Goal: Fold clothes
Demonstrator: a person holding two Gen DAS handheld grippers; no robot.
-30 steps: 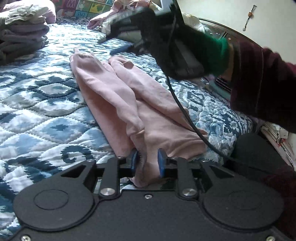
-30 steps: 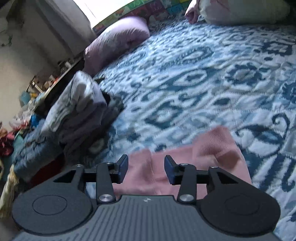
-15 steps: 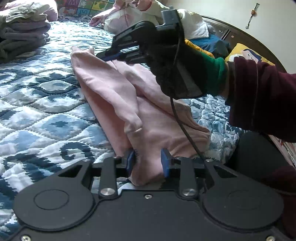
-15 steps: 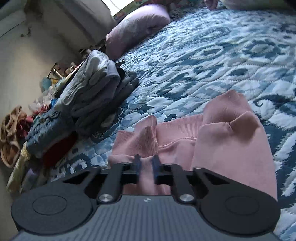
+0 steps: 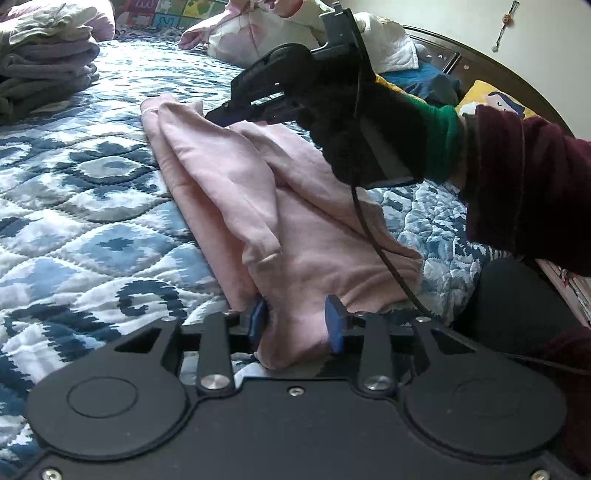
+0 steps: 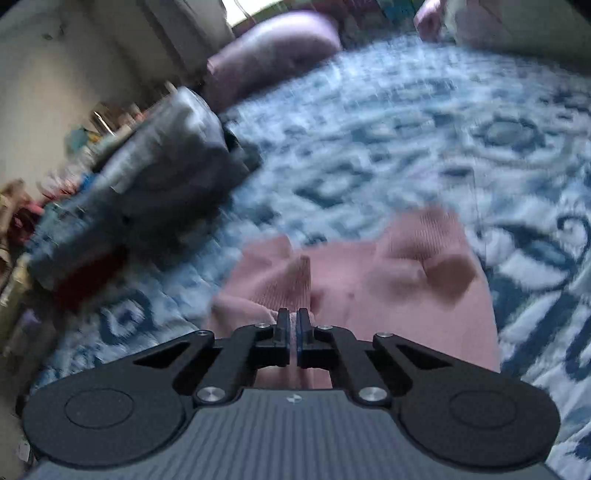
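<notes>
Pink trousers (image 5: 295, 236) lie lengthwise on the blue patterned bedspread (image 5: 74, 206), legs side by side. My left gripper (image 5: 295, 325) has the near end bunched between its blue pads; its jaws are opening, and the cloth still fills the gap. A black-gloved hand (image 5: 369, 122) holds my right gripper (image 5: 218, 115) over the far end, at the ribbed cuffs. In the blurred right wrist view, the right gripper (image 6: 291, 321) stands almost shut, a fold of the pink trousers (image 6: 388, 280) pinched between its pads while its jaws open slightly.
A stack of folded grey and lilac clothes (image 5: 40, 70) sits at the bedspread's far left, also seen as the stack (image 6: 155, 166). A lilac pillow (image 6: 273, 51) and a heap of unfolded clothes (image 5: 288, 33) lie at the back. A black cable (image 5: 373, 236) hangs across the trousers.
The right gripper came down onto the cuffs and shut on a fold of them. The left jaws have widened around the near end. The left gripper stayed put.
</notes>
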